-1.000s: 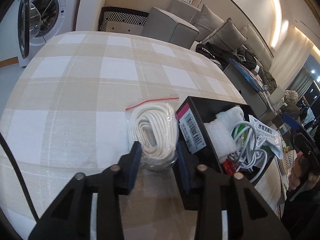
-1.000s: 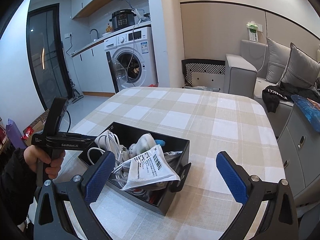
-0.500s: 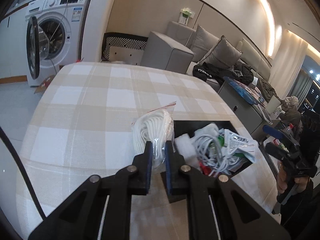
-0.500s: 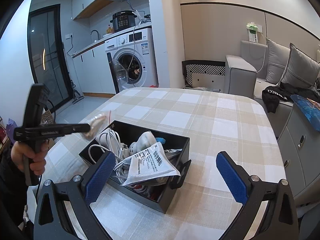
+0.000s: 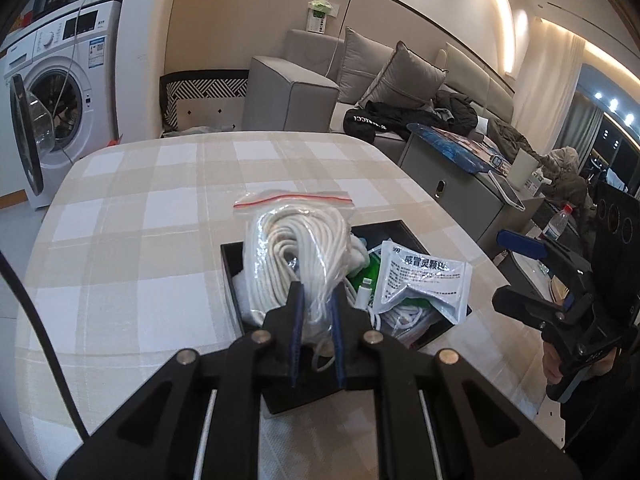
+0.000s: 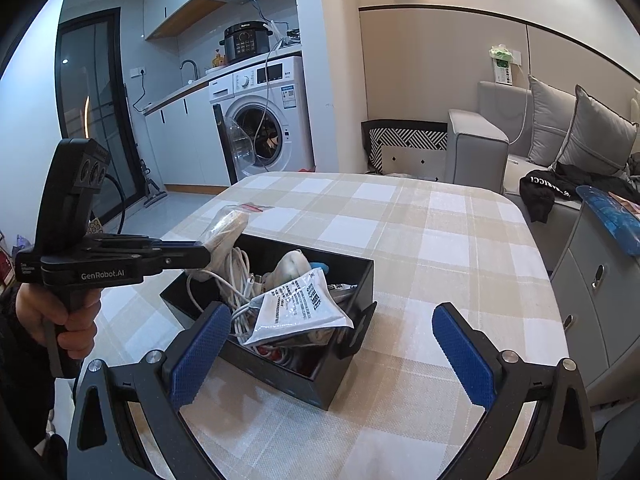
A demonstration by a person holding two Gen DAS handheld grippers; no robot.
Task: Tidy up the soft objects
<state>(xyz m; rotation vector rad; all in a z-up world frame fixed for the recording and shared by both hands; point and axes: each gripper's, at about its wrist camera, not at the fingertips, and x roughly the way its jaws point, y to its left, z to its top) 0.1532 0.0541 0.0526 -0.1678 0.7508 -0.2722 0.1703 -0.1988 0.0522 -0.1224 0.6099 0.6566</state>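
My left gripper [image 5: 316, 312] is shut on a clear zip bag of coiled white rope [image 5: 296, 248] and holds it above the near left end of a black box [image 5: 404, 226]. The bag [image 6: 226, 226] also shows in the right wrist view, hanging from the left gripper [image 6: 208, 254] over the box [image 6: 352, 292]. The box holds white cables [image 6: 236, 272], a silver sachet [image 6: 300, 308] and other soft items. My right gripper [image 6: 332, 352] is open and empty, near the box's front corner.
The box sits on a table with a beige checked cloth [image 6: 440, 240]. A washing machine [image 6: 264, 120] with its door open stands beyond the table. A grey sofa [image 6: 540, 128] and a grey cabinet [image 6: 600, 280] are to the right.
My left gripper closed on the rope bag, lifted it off the table and carried it right, over the box. The right gripper has stayed still and open.
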